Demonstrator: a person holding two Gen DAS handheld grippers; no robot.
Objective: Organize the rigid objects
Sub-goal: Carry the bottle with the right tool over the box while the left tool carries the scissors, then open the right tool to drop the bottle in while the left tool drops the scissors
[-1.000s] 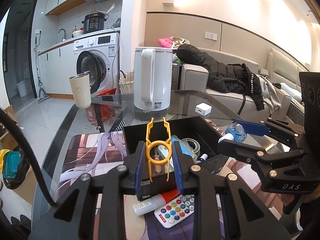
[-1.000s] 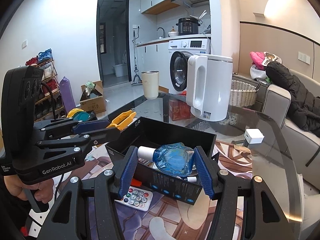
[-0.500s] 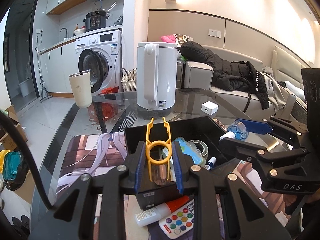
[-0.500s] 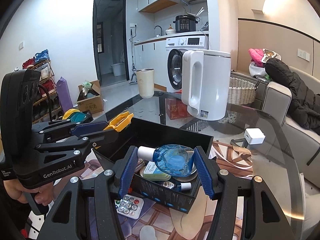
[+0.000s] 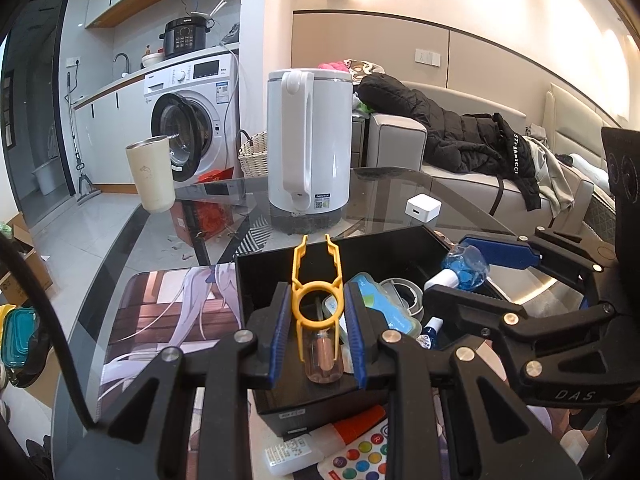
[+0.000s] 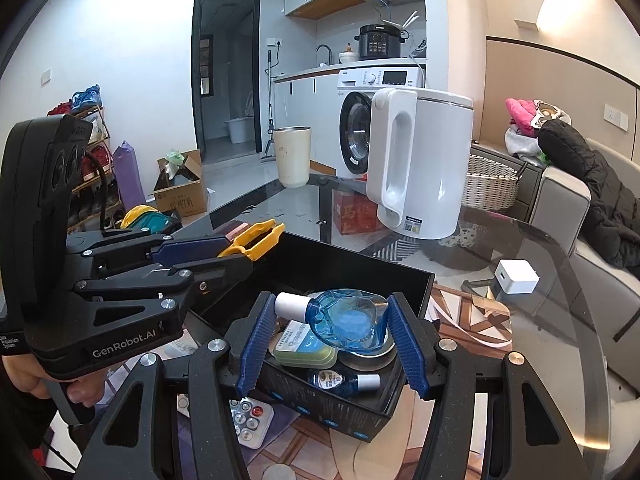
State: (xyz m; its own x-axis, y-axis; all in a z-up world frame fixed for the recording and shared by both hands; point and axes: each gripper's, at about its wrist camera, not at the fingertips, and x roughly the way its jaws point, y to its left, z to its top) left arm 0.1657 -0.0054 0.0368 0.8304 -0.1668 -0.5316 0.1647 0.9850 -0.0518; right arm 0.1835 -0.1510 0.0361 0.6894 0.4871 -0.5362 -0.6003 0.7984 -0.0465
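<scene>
A black open box (image 5: 392,246) (image 6: 360,276) sits on the glass table and holds several small items: a green case (image 6: 304,346), a tape roll (image 5: 402,290), a small blue bottle (image 6: 344,381) and a clear vial (image 5: 323,360). My left gripper (image 5: 318,330) is shut on a yellow plastic clip (image 5: 317,280) and holds it over the box's near-left part; the clip also shows in the right wrist view (image 6: 256,240). My right gripper (image 6: 332,344) is shut on a blue bottle with a white cap (image 6: 346,324), above the box's right side.
A white kettle (image 5: 308,148) and a cream tumbler (image 5: 151,174) stand at the far table edge, a white charger cube (image 5: 423,208) to the right. A remote with coloured buttons (image 5: 360,460) and a white tube (image 5: 304,450) lie in front of the box on the picture mat (image 5: 172,312).
Both grippers have risen and moved forward over the box, so more of its inside shows. Each still holds its object.
</scene>
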